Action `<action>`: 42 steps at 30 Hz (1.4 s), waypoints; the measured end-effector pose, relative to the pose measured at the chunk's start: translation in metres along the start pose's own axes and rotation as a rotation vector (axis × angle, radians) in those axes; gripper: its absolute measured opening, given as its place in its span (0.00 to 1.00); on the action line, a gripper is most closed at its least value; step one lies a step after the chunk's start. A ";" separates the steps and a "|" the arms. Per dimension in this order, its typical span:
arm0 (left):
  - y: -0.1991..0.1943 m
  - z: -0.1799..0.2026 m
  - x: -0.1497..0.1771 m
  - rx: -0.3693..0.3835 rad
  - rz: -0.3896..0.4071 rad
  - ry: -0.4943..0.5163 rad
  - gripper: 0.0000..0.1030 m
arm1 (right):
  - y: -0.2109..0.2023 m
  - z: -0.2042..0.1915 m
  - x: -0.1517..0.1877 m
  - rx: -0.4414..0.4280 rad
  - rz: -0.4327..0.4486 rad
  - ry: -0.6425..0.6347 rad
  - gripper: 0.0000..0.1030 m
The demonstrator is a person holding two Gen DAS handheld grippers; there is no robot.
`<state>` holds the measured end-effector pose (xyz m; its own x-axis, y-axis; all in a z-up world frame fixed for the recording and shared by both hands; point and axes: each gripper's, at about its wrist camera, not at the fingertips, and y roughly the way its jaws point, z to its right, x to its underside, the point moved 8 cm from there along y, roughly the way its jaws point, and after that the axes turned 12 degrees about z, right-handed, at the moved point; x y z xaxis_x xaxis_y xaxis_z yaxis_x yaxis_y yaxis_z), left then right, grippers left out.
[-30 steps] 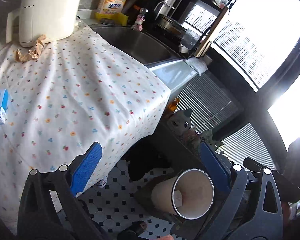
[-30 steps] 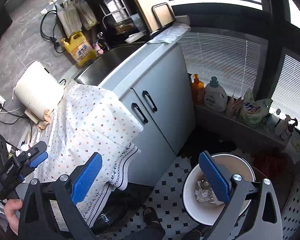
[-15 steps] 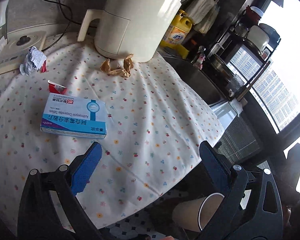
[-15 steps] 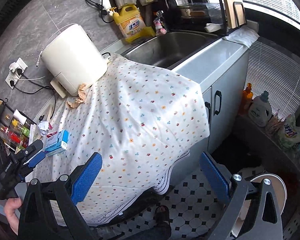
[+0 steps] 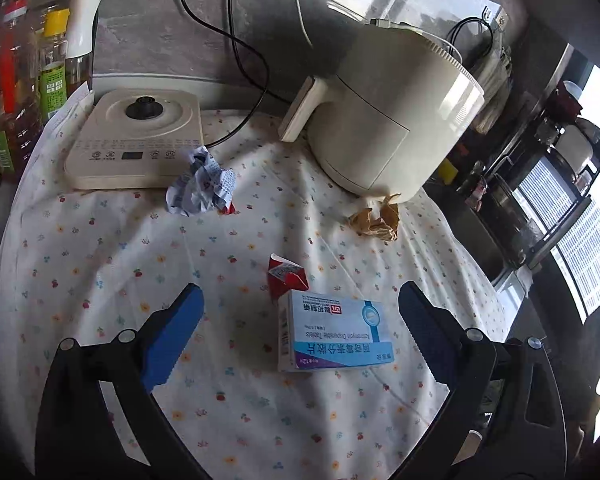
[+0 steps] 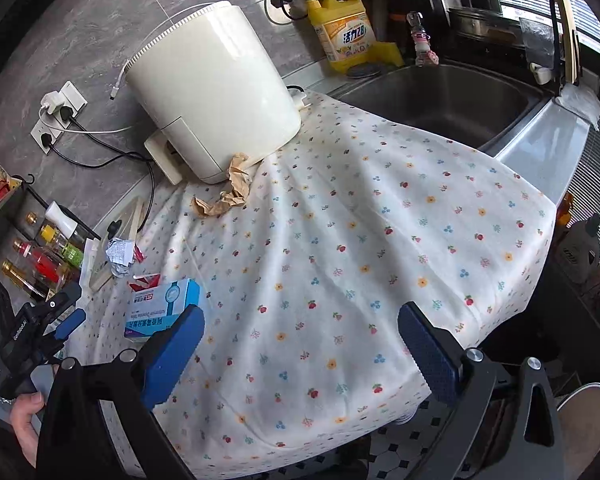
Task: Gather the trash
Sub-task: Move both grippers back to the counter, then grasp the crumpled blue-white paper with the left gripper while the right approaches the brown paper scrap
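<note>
On the flowered tablecloth (image 5: 100,264) lie a blue-and-white medicine box (image 5: 334,338), a red torn wrapper (image 5: 286,276), a crumpled white paper ball (image 5: 202,184) and a crumpled brown paper (image 5: 376,218). My left gripper (image 5: 300,344) is open, low over the cloth, with the box between its blue pads. My right gripper (image 6: 300,354) is open and empty above the cloth's front edge. In the right wrist view the box (image 6: 162,310), the brown paper (image 6: 226,192) and the paper ball (image 6: 118,256) show, with the left gripper (image 6: 44,328) in a hand at lower left. A white bin rim (image 6: 588,400) peeks out bottom right.
A cream air fryer (image 5: 392,120) stands at the back, a flat cream cooker (image 5: 136,140) beside it with cords. Bottles (image 5: 32,80) line the left. A steel sink (image 6: 444,96) and yellow detergent jug (image 6: 344,32) lie right of the cloth. Black-and-white floor tiles (image 6: 404,444) lie below.
The left gripper swung from the bin and floor up over the table, now down at the medicine box. The right view turned from the bin to the tabletop.
</note>
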<state>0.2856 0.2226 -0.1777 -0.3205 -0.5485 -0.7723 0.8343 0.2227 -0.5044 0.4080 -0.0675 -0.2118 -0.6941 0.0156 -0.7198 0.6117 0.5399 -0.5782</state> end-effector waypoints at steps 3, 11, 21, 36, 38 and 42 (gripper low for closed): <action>0.012 -0.021 -0.014 -0.022 0.004 0.000 0.94 | 0.019 -0.018 -0.004 -0.010 0.000 -0.002 0.92; 0.050 -0.051 -0.037 -0.040 -0.017 0.001 0.94 | 0.069 -0.051 -0.021 -0.006 -0.010 -0.020 0.92; 0.097 -0.071 -0.045 -0.046 -0.060 -0.018 0.94 | 0.125 -0.075 -0.047 -0.001 -0.030 -0.059 0.92; 0.075 -0.087 -0.035 -0.085 -0.063 -0.035 0.25 | 0.194 -0.096 -0.036 -0.031 -0.149 -0.118 0.33; 0.068 -0.088 -0.034 -0.090 -0.055 -0.037 0.25 | 0.194 -0.093 -0.032 -0.031 -0.165 -0.126 0.07; 0.054 -0.082 -0.033 -0.086 -0.034 -0.041 0.25 | 0.173 -0.086 -0.027 -0.043 -0.147 -0.126 0.01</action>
<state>0.3048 0.3185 -0.2114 -0.3283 -0.5890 -0.7384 0.7809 0.2706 -0.5630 0.5001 0.0972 -0.2590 -0.7201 -0.1705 -0.6726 0.4887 0.5636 -0.6660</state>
